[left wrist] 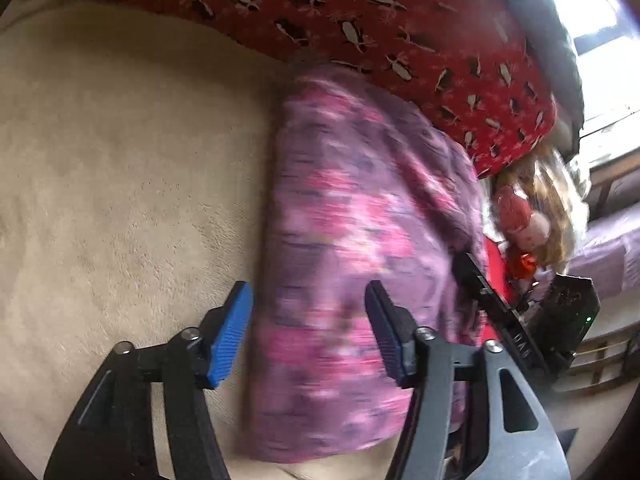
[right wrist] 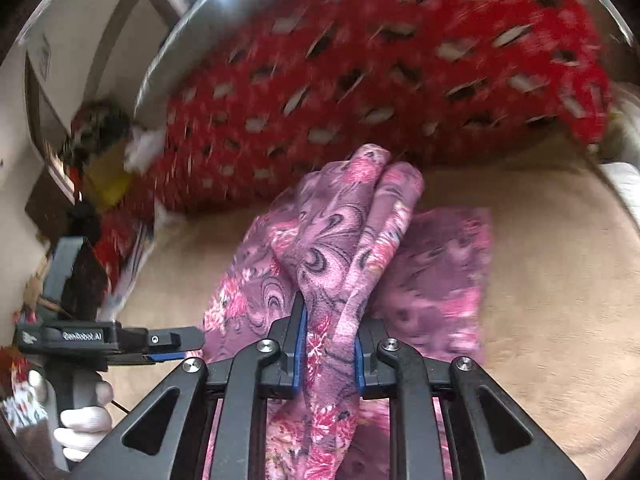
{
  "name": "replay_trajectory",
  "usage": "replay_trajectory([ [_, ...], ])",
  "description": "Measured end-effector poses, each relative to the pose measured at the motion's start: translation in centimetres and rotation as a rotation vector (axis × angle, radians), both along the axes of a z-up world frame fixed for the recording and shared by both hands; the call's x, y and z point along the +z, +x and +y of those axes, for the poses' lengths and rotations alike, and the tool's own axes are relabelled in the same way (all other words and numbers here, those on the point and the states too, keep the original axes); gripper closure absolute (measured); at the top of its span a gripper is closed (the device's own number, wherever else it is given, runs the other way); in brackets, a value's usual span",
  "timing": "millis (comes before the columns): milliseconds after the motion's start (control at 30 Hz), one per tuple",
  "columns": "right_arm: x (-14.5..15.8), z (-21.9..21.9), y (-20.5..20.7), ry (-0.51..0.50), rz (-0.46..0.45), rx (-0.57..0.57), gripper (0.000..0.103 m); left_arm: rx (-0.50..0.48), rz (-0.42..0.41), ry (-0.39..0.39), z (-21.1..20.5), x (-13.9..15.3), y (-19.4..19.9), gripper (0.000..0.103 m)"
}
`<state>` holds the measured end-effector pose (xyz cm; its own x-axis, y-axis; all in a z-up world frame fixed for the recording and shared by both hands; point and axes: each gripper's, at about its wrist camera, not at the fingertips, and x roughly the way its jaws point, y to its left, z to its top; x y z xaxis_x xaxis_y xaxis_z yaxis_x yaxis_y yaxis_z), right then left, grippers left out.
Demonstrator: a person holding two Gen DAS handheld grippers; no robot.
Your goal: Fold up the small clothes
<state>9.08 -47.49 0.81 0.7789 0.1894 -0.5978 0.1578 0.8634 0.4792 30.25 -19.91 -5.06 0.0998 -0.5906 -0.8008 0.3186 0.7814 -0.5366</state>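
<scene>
A purple and pink patterned garment (left wrist: 352, 248) lies folded on a beige fleece surface (left wrist: 120, 168). My left gripper (left wrist: 310, 334) hovers open over the garment's near left edge, and its blue pads (left wrist: 234, 336) stand apart without pressing the cloth. My right gripper (right wrist: 330, 346) is shut on a bunched fold of the same garment (right wrist: 340, 240), lifted off the flat part (right wrist: 440, 280). The right wrist view shows the left gripper (right wrist: 172, 346) at the left, held by a white-gloved hand (right wrist: 84, 420). The right gripper's body (left wrist: 500, 312) shows at the garment's right edge.
A red patterned cushion (left wrist: 400, 32) lies just behind the garment, also the red cushion (right wrist: 380, 80) in the right wrist view. A doll with long hair (left wrist: 528, 220) and other toys sit beside it. A bright window (left wrist: 600, 60) is at the far right.
</scene>
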Motion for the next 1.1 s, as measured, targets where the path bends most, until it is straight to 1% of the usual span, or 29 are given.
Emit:
replay_trajectory([
  [33,-0.3,-0.7,-0.6,0.000,0.001,-0.029,0.085,-0.006,-0.011,0.030,-0.4,-0.3,-0.1,0.043],
  [67,-1.7,-1.8,-1.1,0.008,0.036,-0.067,0.085,-0.026,-0.011,0.066,-1.2,-1.1,-0.3,0.043],
  [133,-4.5,-3.1,-1.1,0.059,0.121,-0.098,0.084,-0.050,-0.004,0.125,-2.4,-2.6,-0.9,0.042],
  [167,-5.9,-3.6,-1.2,0.109,0.136,-0.101,0.083,-0.052,-0.025,0.137,-2.6,-2.5,-1.2,0.042],
  [200,-6.0,-3.9,-1.4,0.142,0.114,-0.106,0.081,-0.058,-0.051,0.145,-2.7,-2.2,-1.5,0.043],
  [267,-5.4,-4.3,-2.1,0.220,0.090,-0.127,0.075,-0.068,-0.050,0.143,-2.3,-1.4,-1.8,0.043],
  [333,-5.0,-4.4,-2.8,0.259,0.088,-0.133,0.073,-0.078,-0.058,0.124,-1.2,-0.5,-2.6,0.043],
  [400,-4.6,-4.0,-4.3,0.272,0.074,-0.115,0.058,-0.088,-0.095,0.147,-0.7,-0.5,-3.7,0.043],
  [433,-4.6,-3.8,-5.1,0.268,0.077,-0.106,0.056,-0.102,-0.106,0.168,-0.7,-0.8,-4.4,0.043],
  [467,-4.9,-3.3,-5.8,0.256,0.104,-0.096,0.056,-0.124,-0.106,0.191,-0.8,-1.4,-5.0,0.043],
  [500,-5.0,-3.1,-6.5,0.250,0.114,-0.091,0.057,-0.143,-0.107,0.232,-1.0,-2.2,-5.6,0.043],
  [533,-5.0,-3.0,-7.4,0.242,0.102,-0.083,0.060,-0.152,-0.113,0.255,-0.9,-2.8,-6.0,0.043],
  [567,-5.2,-2.7,-8.4,0.216,0.092,-0.084,0.069,-0.158,-0.129,0.265,-0.9,-3.1,-6.4,0.043],
  [600,-5.7,-2.6,-9.1,0.185,0.112,-0.089,0.082,-0.161,-0.146,0.266,-0.8,-3.0,-6.6,0.043],
  [633,-6.5,-2.4,-9.1,0.159,0.161,-0.074,0.083,-0.167,-0.141,0.259,-0.7,-2.7,-6.7,0.043],
  [667,-7.1,-2.4,-9.4,0.152,0.185,-0.059,0.083,-0.170,-0.127,0.243,-0.4,-2.4,-6.7,0.043],
  [700,-6.9,-2.6,-9.6,0.155,0.182,-0.062,0.083,-0.171,-0.114,0.216,-0.1,-2.0,-6.6,0.043],
  [733,-5.9,-2.9,-9.6,0.155,0.170,-0.069,0.083,-0.163,-0.116,0.185,0.3,-1.2,-6.2,0.043],
  [767,-5.0,-3.2,-9.5,0.149,0.146,-0.076,0.077,-0.153,-0.124,0.173,0.4,-0.8,-5.9,0.043],
  [800,-3.6,-3.7,-9.3,0.137,0.105,-0.101,0.077,-0.138,-0.135,0.153,0.5,0.0,-5.3,0.043],
  [833,-2.8,-4.0,-9.0,0.138,0.077,-0.114,0.075,-0.128,-0.138,0.145,0.5,0.3,-4.7,0.043],
  [867,-1.7,-4.7,-8.2,0.162,0.034,-0.122,0.068,-0.109,-0.140,0.139,-0.1,0.9,-3.7,0.043],
  [900,-1.0,-5.1,-7.3,0.178,0.011,-0.126,0.065,-0.095,-0.143,0.134,-0.8,1.4,-2.7,0.043],
  [933,-0.3,-5.3,-6.2,0.181,-0.009,-0.129,0.064,-0.082,-0.144,0.134,-1.5,1.7,-1.7,0.043],
  [1000,0.6,-5.3,-2.9,0.143,-0.016,-0.107,0.064,-0.067,-0.136,0.127,-3.0,1.9,-0.1,0.043],
  [1033,0.7,-5.2,-1.8,0.134,-0.012,-0.103,0.064,-0.060,-0.131,0.122,-3.6,2.0,0.7,0.043],
  [1100,0.5,-5.0,0.5,0.129,-0.009,-0.092,0.065,-0.047,-0.131,0.138,-4.9,1.7,1.9,0.043],
])
